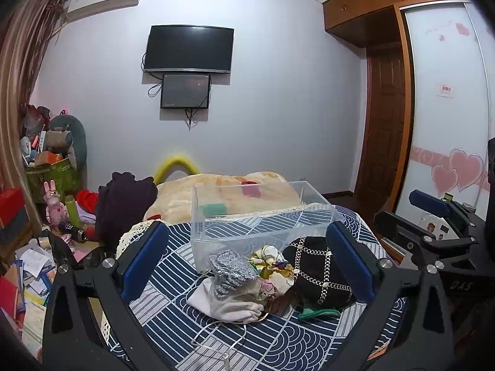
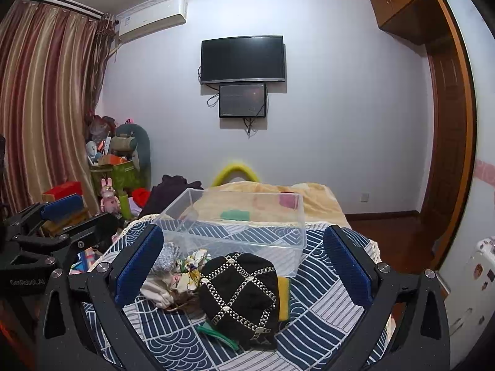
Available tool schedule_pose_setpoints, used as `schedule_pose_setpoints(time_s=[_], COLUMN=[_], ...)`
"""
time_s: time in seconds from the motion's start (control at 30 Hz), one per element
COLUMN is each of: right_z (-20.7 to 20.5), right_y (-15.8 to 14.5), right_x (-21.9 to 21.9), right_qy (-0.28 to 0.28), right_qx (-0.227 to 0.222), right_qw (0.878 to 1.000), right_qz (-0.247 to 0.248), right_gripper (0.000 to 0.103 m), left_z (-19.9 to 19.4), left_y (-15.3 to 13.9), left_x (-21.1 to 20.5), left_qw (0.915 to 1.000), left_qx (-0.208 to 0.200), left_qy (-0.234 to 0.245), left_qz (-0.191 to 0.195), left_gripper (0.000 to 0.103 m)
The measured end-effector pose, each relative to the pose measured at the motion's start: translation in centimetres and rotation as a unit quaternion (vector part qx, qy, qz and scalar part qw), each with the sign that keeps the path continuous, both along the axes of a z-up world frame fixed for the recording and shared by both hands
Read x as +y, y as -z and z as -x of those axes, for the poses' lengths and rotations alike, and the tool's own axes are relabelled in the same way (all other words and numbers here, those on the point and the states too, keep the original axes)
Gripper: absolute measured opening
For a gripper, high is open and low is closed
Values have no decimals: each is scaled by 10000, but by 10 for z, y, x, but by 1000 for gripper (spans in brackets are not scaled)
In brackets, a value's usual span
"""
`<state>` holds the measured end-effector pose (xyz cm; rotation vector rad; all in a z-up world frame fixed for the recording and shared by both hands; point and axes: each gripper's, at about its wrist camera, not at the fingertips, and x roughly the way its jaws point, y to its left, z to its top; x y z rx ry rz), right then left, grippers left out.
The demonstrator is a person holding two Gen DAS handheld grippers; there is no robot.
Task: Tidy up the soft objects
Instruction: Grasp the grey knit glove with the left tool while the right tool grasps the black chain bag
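Note:
A pile of soft things lies on the blue patterned cloth (image 1: 278, 343) in front of a clear plastic box (image 1: 247, 216): a black hat with gold chain pattern (image 1: 318, 269), a grey knit piece (image 1: 230, 270), a floral cloth (image 1: 273, 262) and a white pouch (image 1: 229, 304). My left gripper (image 1: 247, 262) is open and empty, its fingers either side of the pile. In the right wrist view my right gripper (image 2: 244, 266) is open and empty, above the black hat (image 2: 241, 293), with the box (image 2: 235, 225) behind it.
A beige blanket (image 1: 229, 194) and dark clothing (image 1: 123, 204) lie beyond the box. Toys, boxes and papers (image 1: 34, 262) clutter the floor at left. A TV (image 1: 188, 49) hangs on the far wall. A wardrobe (image 1: 445, 123) stands at right.

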<state>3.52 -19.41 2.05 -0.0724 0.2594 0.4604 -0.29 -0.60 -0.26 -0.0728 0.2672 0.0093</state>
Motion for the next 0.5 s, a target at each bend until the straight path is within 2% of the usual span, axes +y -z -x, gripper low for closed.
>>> schedule_pose_setpoints(time_s=[0.33, 0.5], right_z=[-9, -24], right_y=[6, 20], right_x=[0, -2], right_qy=[-37, -78], right_qx=[117, 393], right_qw=[9999, 9992], right_qz=[-29, -36], right_gripper=[103, 103], left_z=[-6, -23], left_y=[5, 17], left_x=[5, 13], left_qw=[10000, 9997], left_qx=[17, 193], left_qy=[-40, -36], left_qz=[32, 125], left_gripper=[103, 103])
